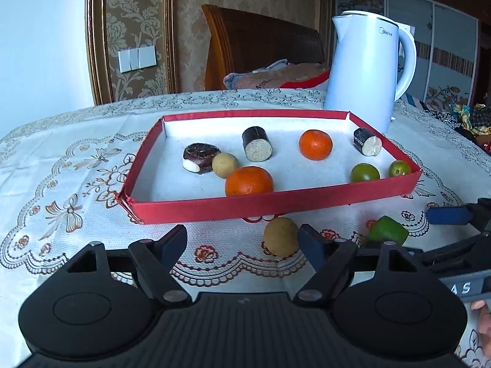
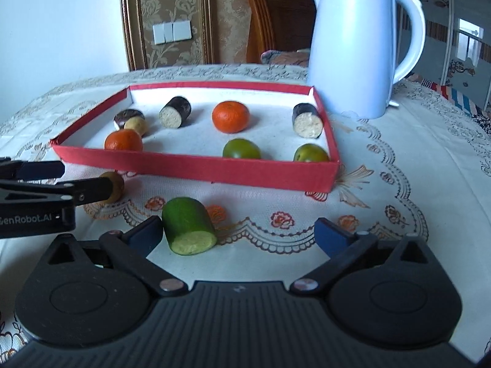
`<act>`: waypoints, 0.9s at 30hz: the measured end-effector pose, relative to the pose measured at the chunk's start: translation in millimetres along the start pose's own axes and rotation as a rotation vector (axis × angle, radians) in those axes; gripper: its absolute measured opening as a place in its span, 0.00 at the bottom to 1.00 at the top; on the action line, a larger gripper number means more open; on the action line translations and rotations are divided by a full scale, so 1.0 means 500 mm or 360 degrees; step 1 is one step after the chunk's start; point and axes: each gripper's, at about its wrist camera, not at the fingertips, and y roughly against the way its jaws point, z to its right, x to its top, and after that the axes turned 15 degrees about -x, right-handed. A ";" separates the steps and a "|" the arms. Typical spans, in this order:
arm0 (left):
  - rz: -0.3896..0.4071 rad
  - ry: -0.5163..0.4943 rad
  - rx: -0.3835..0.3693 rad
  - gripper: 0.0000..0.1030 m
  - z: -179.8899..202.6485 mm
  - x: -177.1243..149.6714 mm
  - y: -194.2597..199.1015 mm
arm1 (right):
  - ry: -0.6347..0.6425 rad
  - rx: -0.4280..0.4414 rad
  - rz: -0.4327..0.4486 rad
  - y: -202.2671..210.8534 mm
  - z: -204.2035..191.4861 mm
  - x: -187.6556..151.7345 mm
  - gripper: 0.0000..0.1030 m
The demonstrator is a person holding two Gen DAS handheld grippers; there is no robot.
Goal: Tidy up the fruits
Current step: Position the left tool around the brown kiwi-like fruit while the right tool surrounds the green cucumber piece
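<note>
1. Left gripper [image 1: 242, 239]: jaws spread, nothing clamped. The brown round fruit [image 1: 280, 236] lies on the tablecloth [image 1: 61, 184] just inside the right-hand finger, touching or nearly touching its pad; the left-hand finger is well clear of it.
2. Right gripper [image 2: 239, 234]: jaws spread, nothing clamped. The green cut fruit piece [image 2: 188, 230] lies on its side beside the left-hand finger, cut face toward the camera; a wide gap to the right-hand finger.
3. Both loose pieces sit in front of the red tray [image 2: 196, 170], outside its near wall. The tray already holds two oranges, two green fruits, a pale round fruit and three dark-skinned cut pieces.
4. Judgement: the step in hand is picking up the two strays.
5. Before closing, shift each gripper sideways so its piece sits midway between the pads; an off-centre close would likely roll the round fruit away.
6. Take the green piece across its curved flanks, not the cut face.
7. Lift clear over the near wall; set down in bare tray floor [image 1: 172, 181], near like fruit.
8. Keep clear of the white kettle [image 2: 353, 46] behind the tray.
</note>
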 end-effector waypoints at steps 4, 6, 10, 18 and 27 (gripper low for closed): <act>-0.0030 0.0014 -0.0004 0.77 0.006 0.002 -0.012 | 0.0003 -0.0003 -0.0008 -0.001 -0.001 -0.001 1.00; -0.0046 0.0025 -0.0015 0.77 0.008 0.002 -0.019 | 0.0008 -0.0006 -0.0008 -0.002 -0.002 -0.001 1.00; -0.0031 -0.0001 0.0006 0.77 0.010 0.000 -0.016 | 0.0018 -0.0013 -0.0014 -0.003 -0.004 -0.002 1.00; -0.0036 -0.0040 0.0136 0.66 -0.001 -0.002 -0.012 | 0.0033 -0.0025 -0.0024 -0.006 -0.007 -0.001 1.00; -0.0001 -0.0029 0.0074 0.66 -0.001 0.000 -0.015 | 0.0070 -0.0037 0.0005 -0.003 -0.017 -0.001 1.00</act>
